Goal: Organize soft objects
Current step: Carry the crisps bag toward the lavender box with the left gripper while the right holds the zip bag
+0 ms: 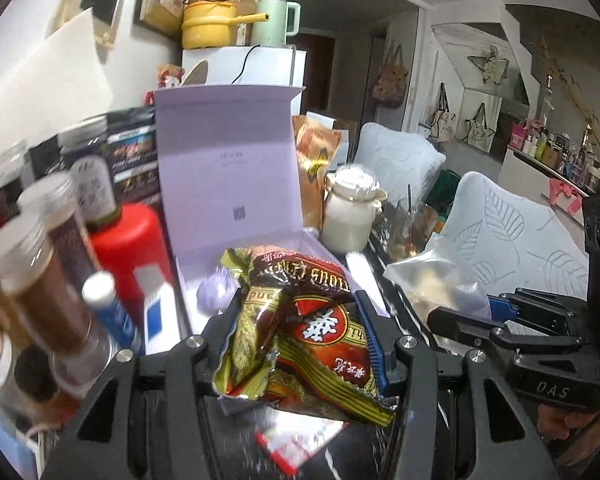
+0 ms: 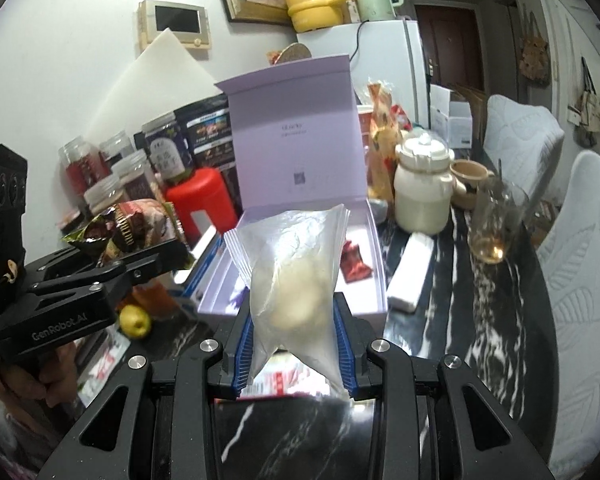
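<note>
My left gripper [image 1: 296,312] is shut on a crinkled red and gold snack packet [image 1: 308,320], held in the air just in front of an open lilac box [image 1: 228,160] whose lid stands upright. A small purple thing [image 1: 216,292] lies in the box. My right gripper [image 2: 294,308] is shut on a clear plastic bag [image 2: 296,264] with a pale round lump inside, also held up before the lilac box [image 2: 374,264]. A small red packet [image 2: 354,262] lies on the box floor. In the right wrist view the left gripper [image 2: 152,264] with the snack packet [image 2: 136,224] is at the left.
Lidded jars [image 1: 40,272] and a red canister [image 1: 128,248] crowd the left of the box. A cream ceramic jar [image 2: 420,192], a glass [image 2: 496,220] and a white bar [image 2: 410,276] stand to its right on the dark marble table [image 2: 480,340]. A yellow-green fruit [image 2: 134,320] lies at the near left; white chairs [image 2: 580,240] line the right.
</note>
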A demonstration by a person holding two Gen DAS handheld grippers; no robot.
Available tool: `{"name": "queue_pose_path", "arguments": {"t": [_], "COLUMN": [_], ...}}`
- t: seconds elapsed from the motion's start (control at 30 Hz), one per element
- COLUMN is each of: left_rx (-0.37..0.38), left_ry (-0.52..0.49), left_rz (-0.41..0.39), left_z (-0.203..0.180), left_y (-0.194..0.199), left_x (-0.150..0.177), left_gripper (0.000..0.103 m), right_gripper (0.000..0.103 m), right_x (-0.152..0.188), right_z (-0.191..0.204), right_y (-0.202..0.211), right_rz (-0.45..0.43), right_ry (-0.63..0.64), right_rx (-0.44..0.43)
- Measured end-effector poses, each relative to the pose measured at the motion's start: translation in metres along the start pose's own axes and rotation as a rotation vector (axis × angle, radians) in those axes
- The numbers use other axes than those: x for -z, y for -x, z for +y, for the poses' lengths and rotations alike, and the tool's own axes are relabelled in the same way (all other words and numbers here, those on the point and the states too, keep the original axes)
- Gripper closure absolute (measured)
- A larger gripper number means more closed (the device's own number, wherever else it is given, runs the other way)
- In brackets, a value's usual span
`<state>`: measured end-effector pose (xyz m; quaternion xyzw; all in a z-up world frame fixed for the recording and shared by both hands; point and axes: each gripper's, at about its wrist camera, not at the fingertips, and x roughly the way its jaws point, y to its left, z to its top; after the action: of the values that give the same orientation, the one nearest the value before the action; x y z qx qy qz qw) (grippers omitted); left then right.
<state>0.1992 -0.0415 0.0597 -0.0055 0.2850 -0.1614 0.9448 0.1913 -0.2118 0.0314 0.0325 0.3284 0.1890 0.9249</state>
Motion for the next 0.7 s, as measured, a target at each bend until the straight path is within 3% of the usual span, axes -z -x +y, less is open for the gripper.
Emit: {"name": "queue_pose_path", "arguments": {"t": [0.7], "left_rx": [-0.041], "left_ry": [0.014], "left_rz": [-0.059], "left_z": [0.025], "left_y": [-0.079], "left_x": [-0.074], "left_gripper": [0.053], "right_gripper": [0.068], "right_x": [-0.086], "right_z": [-0.033], "right_y": [-0.066], "right_rz": [-0.074], "right_ry": [0.035], "right_rx": [0.013]}}
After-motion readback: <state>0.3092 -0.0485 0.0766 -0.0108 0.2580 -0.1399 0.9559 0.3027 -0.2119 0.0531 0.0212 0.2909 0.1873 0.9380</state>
